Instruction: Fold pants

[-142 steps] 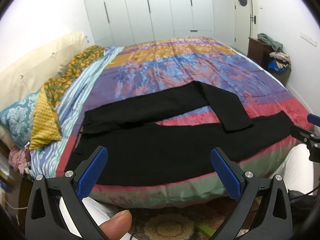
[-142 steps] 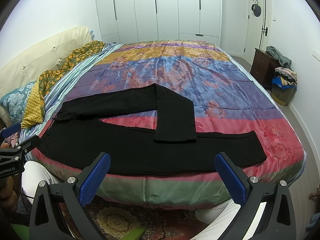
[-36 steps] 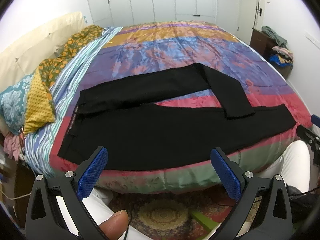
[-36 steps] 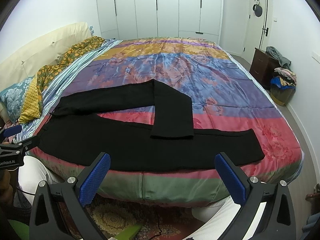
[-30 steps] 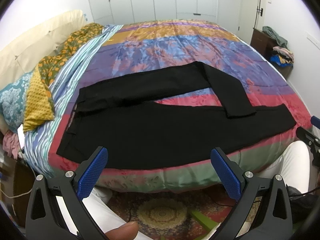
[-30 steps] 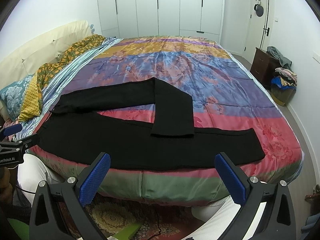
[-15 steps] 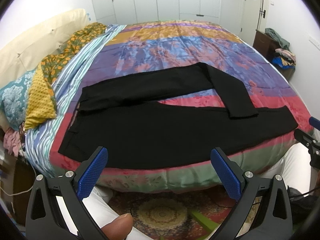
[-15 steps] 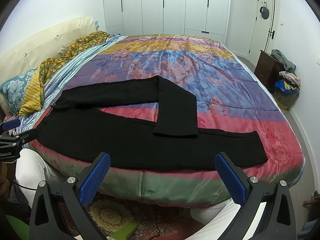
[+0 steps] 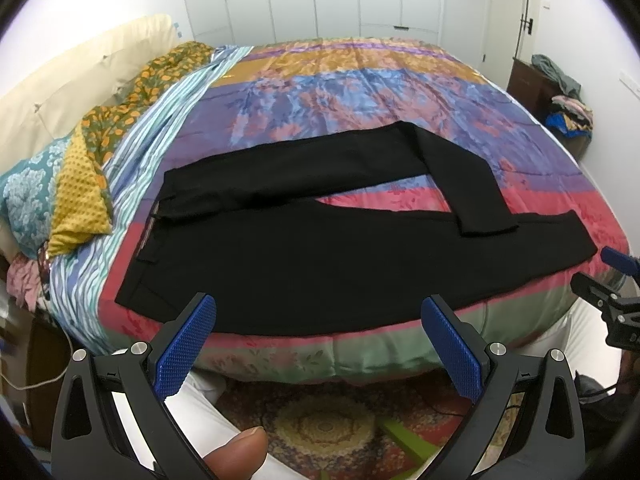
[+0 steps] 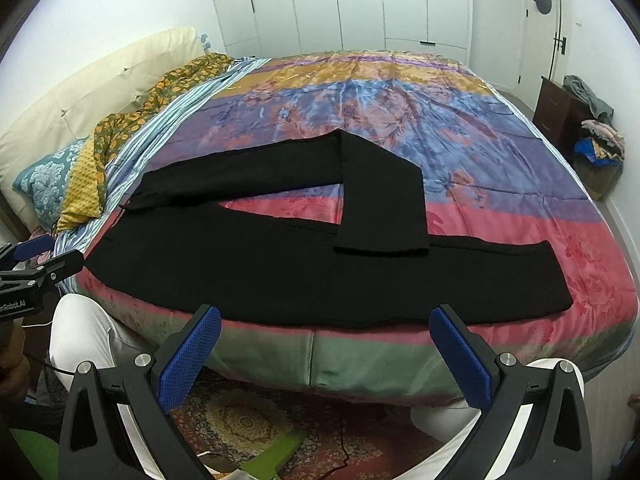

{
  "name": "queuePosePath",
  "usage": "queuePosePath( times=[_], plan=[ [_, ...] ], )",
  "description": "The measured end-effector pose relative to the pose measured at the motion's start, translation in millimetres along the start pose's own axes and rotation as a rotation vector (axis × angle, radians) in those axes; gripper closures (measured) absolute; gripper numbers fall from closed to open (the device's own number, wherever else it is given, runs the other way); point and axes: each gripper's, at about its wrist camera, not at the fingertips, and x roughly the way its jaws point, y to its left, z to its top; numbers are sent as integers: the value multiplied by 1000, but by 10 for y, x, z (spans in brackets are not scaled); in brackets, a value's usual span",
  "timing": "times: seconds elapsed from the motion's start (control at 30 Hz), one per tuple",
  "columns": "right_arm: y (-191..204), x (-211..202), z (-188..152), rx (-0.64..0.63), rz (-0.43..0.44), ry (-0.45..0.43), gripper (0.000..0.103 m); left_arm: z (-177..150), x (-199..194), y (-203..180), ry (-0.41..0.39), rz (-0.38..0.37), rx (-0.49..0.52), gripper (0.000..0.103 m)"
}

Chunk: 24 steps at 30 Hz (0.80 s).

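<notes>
both tongs were held off the near edge of the bed, above the rug, and neither touched cloth. the left gripper had its blue pads spread wide with nothing between them; the right gripper stood just as wide and as bare. a thumb showed at the bottom of the left view, and white trouser legs of the person stood against the bed's side.

beyond the tongs the black pants lay flat on the bedspread, along the bed's near edge. their long axis ran across both views, waistband toward the near left corner by the pillows, hems toward the near right corner. the near leg lay straight; the far leg was bent back at about the knee, its hem resting on the near leg.

the left gripper was nearer the waistband, the right nearer the straight leg's hem. the bent hem lay closer to the right one, though the fisheye makes that hard to judge.
</notes>
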Motion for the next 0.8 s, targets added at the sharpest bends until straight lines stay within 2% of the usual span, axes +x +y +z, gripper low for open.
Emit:
queuePosePath(
  times=[0.07,0.17,0.37,0.43,0.5,0.6,0.67,0.77,0.8],
  plan=[
    [-12,34,12,-17,-9,-6,0,9,-2,-1,0,1,4,1],
    [-31,149,54,-107,-38,-15,0,9,-1,-3,0,0,1,1],
    [-360,811,149,-331,-135,26,0,16,-8,97,-5,11,-40,1],
    [-477,1045,161,-361,-111,55,0,15,29,116,12,16,-48,1],
    [-515,1214,185,-372,-41,71,1,19,68,114,31,22,-48,1],
    [-383,1433,233,-442,26,63,1,26,97,80,39,29,-36,1],
    [-273,1634,249,-526,-7,62,3,33,123,45,46,35,-23,1],
    [-271,2025,263,-590,-56,97,15,36,169,22,59,43,-8,1],
    [-284,2153,248,-616,-67,115,16,35,185,18,63,46,-7,1]
  ],
)
